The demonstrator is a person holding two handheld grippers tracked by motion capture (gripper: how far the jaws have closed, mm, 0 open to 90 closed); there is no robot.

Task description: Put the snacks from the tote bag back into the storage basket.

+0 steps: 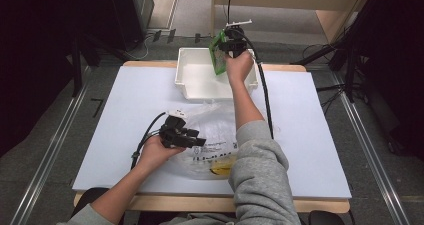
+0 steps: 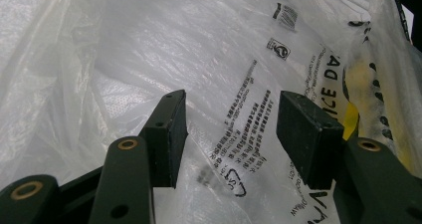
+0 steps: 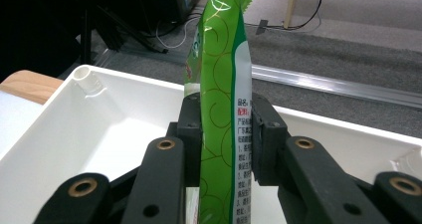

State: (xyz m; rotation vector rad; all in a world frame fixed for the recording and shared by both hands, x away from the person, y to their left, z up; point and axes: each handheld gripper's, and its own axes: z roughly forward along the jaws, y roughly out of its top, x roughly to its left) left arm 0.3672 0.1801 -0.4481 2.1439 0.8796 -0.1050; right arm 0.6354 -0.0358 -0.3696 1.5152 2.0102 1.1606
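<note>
A green snack packet (image 3: 221,109) stands upright between the jaws of my right gripper (image 3: 226,139), which is shut on it. In the high view that gripper (image 1: 227,49) holds the green packet (image 1: 218,55) over the back right part of the white bin (image 1: 192,87). A clear plastic bag (image 1: 212,135) with black print lies on the white table near the front, with something yellow (image 1: 221,170) inside. My left gripper (image 1: 196,140) rests over the bag's left part. In the left gripper view its jaws (image 2: 231,129) stand apart with the printed bag (image 2: 219,59) spread behind them.
The white tabletop (image 1: 310,135) has a wooden edge at the front. The right forearm in a grey sleeve (image 1: 260,170) crosses over the bag. Black cables trail from both grippers. Metal floor rails and dark stands flank the table.
</note>
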